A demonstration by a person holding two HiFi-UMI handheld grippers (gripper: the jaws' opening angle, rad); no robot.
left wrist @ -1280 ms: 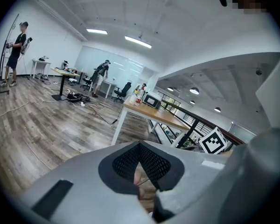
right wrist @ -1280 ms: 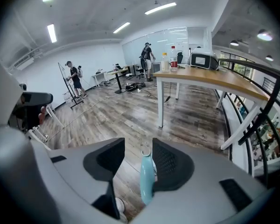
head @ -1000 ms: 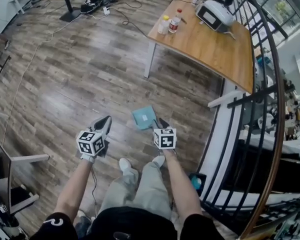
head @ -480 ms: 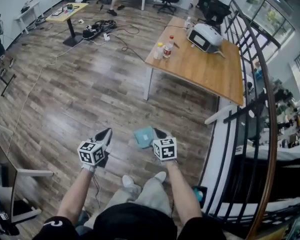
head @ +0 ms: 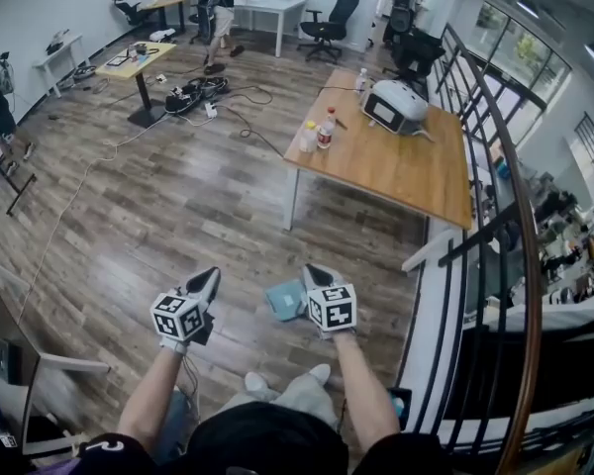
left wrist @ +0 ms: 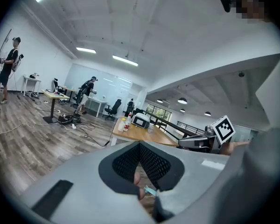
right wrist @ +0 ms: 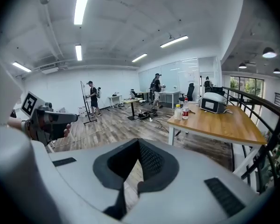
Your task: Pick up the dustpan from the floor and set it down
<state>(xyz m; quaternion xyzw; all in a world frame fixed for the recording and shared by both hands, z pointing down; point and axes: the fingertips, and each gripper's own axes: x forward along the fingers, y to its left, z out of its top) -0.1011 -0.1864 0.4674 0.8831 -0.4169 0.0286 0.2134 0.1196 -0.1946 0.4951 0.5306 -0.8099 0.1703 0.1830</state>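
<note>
The teal dustpan (head: 286, 300) shows low between the two grippers, just beside the right gripper (head: 313, 274), whose jaws are pressed together with nothing in them. The left gripper (head: 209, 278) likewise has its jaws closed and empty. On the wooden worktop (head: 406, 176) stand a red-labelled bottle (head: 326, 128) and a yellow-topped bottle (head: 307, 138), their contents unclear.

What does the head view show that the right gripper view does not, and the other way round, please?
Only the head view: the dustpan, seen just left of the right gripper, and the person's shoes. Only the right gripper view: that gripper's jaws up close, dark pads shut with nothing between them. Both: the left gripper, the wooden table with its bottles, and the railing.
</note>
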